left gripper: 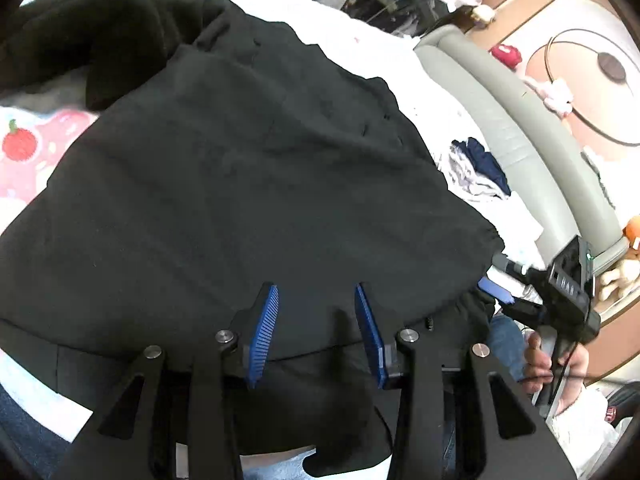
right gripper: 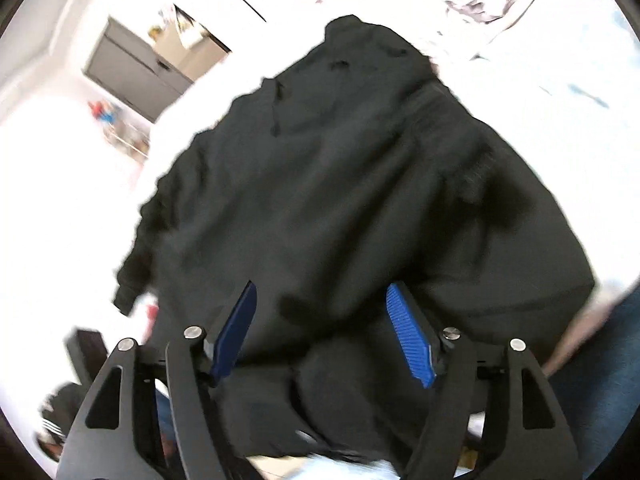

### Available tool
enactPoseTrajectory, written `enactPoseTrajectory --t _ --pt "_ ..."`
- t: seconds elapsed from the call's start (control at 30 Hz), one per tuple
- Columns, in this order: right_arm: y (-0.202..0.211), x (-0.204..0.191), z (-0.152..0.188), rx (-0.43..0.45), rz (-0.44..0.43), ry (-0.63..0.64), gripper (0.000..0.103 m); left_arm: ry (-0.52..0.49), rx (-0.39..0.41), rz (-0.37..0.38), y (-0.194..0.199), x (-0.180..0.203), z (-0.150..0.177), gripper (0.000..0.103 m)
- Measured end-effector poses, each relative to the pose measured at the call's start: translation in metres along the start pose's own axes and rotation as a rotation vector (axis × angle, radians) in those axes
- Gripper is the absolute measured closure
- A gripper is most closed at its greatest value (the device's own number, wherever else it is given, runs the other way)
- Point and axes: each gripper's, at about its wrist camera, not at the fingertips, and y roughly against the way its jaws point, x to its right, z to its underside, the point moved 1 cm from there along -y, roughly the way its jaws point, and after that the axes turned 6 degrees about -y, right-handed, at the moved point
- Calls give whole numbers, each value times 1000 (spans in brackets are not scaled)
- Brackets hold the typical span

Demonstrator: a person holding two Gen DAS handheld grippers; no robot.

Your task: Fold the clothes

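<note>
- Left wrist view: one black garment lies spread over a bed with white bedding, its broad panel fairly flat, with a bunched dark part at the far left that may be a sleeve or hood.
- Its near edge hangs toward the person; a straight doubled line runs across it just below the fingers, so at least one layer seems to lie over another there. I judge the fold partly made or being smoothed, but a garment merely laid out would look much the same.
- The left gripper hovers over that near edge with its blue fingers set wide, nothing between them.
- The right gripper, seen from its own camera, is likewise spread wide above the black cloth and grips none of it; the view is blurred.
- From the left camera, the right gripper's blue tip shows at the garment's right corner, a hand on its handle; whether it touches cloth I cannot tell.
- Count: one black garment in work; one small heap of navy and pale clothes further up the bed, not neatly stacked; two grippers.
</note>
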Motion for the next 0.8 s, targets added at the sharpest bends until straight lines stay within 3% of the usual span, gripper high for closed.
enactPoseTrajectory --t 0.07,0.17,0.2,0.3,0.47,0.57,0.63,0.73,0.8 --pt "-16 -2 -7 5 16 14 27 -18 -7 -2 1 5 0 61" --pt "-12 -24 -13 62 47 120 86 -47 -19 -4 6 13 1 61" --pt "-6 -35 -14 90 58 170 93 -57 -23 -5 8 16 1 61" --pt "13 -67 -17 173 91 320 98 -87 -35 -8 14 25 2 55" --pt "8 -69 -56 261 159 371 98 -143 -108 -29 -1 46 12 51" --pt "-30 -41 -72 194 271 353 98 -180 -132 -51 -11 55 9 53" --pt "-40 -30 -71 170 293 349 98 -178 -94 -49 1 54 3 53" --pt "-51 -19 -64 121 300 338 98 -85 -10 -31 25 32 -18 51" --pt "-44 -21 -60 102 253 333 97 24 -6 -76 31 2 -26 51"
